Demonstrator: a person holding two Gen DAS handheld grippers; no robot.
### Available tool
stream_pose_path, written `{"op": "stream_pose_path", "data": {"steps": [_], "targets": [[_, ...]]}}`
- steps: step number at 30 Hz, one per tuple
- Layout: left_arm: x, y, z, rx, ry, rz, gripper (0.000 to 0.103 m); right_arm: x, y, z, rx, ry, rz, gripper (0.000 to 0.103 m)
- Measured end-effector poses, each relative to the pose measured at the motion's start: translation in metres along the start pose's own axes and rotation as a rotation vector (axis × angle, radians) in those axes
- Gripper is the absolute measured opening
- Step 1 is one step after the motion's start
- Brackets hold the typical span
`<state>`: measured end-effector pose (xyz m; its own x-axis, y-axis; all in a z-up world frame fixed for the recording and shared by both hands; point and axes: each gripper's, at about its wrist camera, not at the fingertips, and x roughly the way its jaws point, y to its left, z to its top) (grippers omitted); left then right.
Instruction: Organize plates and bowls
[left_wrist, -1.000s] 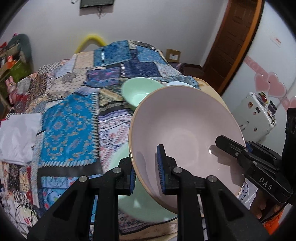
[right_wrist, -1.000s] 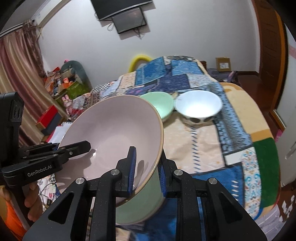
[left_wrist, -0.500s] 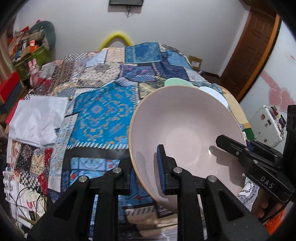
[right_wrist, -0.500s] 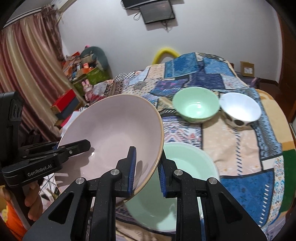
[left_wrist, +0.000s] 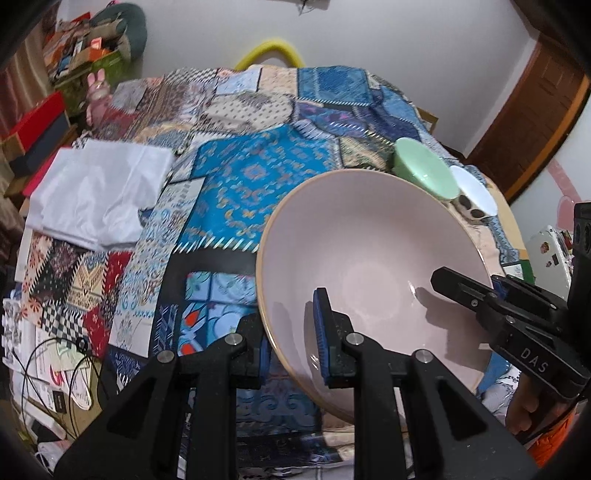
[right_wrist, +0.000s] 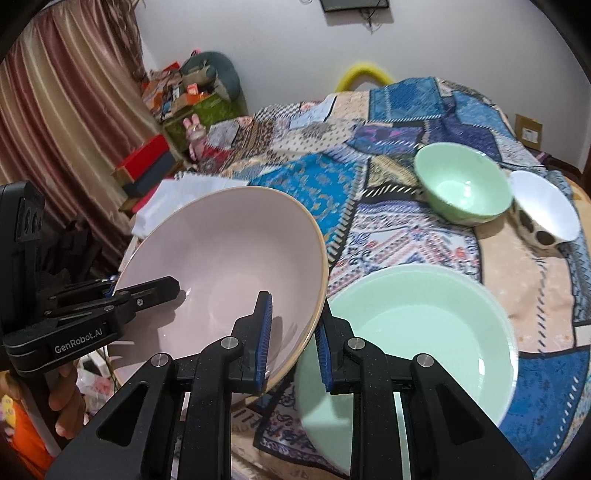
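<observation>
Left hand-held gripper clenched on the near-left rim of the pink bowl, one blue pad inside the bowl, the other outside under the rim. Right hand-held gripper clamped on the opposite rim of the same pink bowl, inner pad on the bowl's inside wall, outer pad against the outside. Bowl held between the two, tilted, clear of the patchwork cloth below. In the left wrist view the right hand-held gripper reaches in from the right edge onto the bowl's far rim; in the right wrist view the left hand-held gripper comes in from the left the same way. Just right of the right hand-held gripper, large pale green bowl sits on the patchwork cloth, near the pink bowl's rim. Farther ahead and to the right, small green bowl upright, with a white spotted bowl touching or just beside it on its right. The left wrist view shows the same small green bowl and white spotted bowl beyond the pink bowl's far rim. Ahead-left of the left hand-held gripper, white folded cloth lies on the quilt. Red box and curtain far left.
</observation>
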<state>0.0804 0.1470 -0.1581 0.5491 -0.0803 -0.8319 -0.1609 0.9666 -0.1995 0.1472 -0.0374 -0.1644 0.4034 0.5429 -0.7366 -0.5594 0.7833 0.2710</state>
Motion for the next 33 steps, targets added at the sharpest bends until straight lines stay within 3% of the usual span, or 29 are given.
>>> {"op": "stream_pose_path", "data": {"steps": [18, 33], "targets": [[0.052, 0.059, -0.010, -0.106, 0.078, 0.019, 0.020, 0.070, 0.019, 0.000, -0.063, 0.150, 0.009, 0.020], [0.057, 0.054, -0.015, -0.070, 0.076, 0.064, 0.020, 0.078, 0.021, 0.000, -0.101, 0.181, -0.011, 0.023]]}}
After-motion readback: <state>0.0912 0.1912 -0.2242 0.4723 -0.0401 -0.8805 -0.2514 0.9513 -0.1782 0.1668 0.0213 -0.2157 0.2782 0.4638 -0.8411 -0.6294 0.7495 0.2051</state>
